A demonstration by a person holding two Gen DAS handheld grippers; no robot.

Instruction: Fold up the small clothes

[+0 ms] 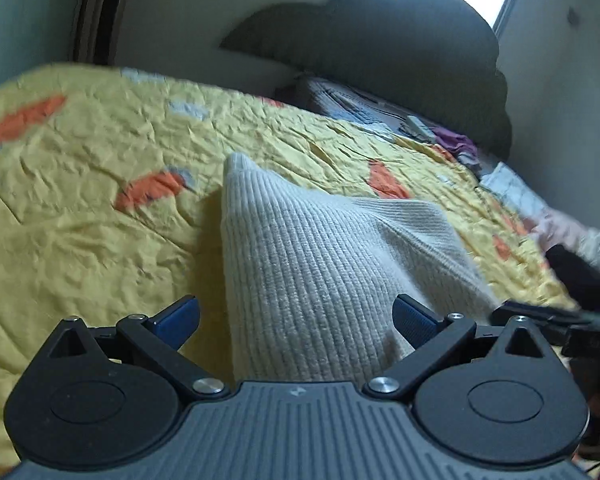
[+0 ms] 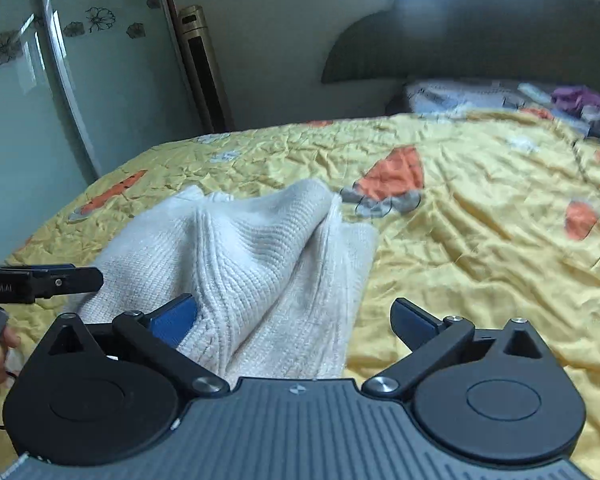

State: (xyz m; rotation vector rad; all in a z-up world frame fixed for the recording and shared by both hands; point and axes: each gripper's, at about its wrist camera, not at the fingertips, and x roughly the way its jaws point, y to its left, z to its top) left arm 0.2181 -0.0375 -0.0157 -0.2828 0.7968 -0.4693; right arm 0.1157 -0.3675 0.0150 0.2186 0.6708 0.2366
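Note:
A cream ribbed knit garment (image 1: 320,264) lies bunched on the yellow quilt (image 1: 100,240). In the left wrist view it runs up between the fingers of my left gripper (image 1: 296,316), which stands open; the left pad is clear of the cloth and the right pad sits at its edge. In the right wrist view the same garment (image 2: 260,256) lies humped and creased ahead, reaching under my right gripper (image 2: 294,318). That gripper is open, its left finger (image 2: 176,316) against the knit, its right finger over bare quilt. The left gripper (image 2: 92,278) shows side-on at the left edge there.
The quilt (image 2: 480,240) with orange patches covers the bed. A dark headboard cushion (image 1: 380,48) stands at the far end, with a heap of clothes (image 1: 460,144) before it. A glass door with flower prints (image 2: 80,80) and a tall gold unit (image 2: 204,68) stand left of the bed.

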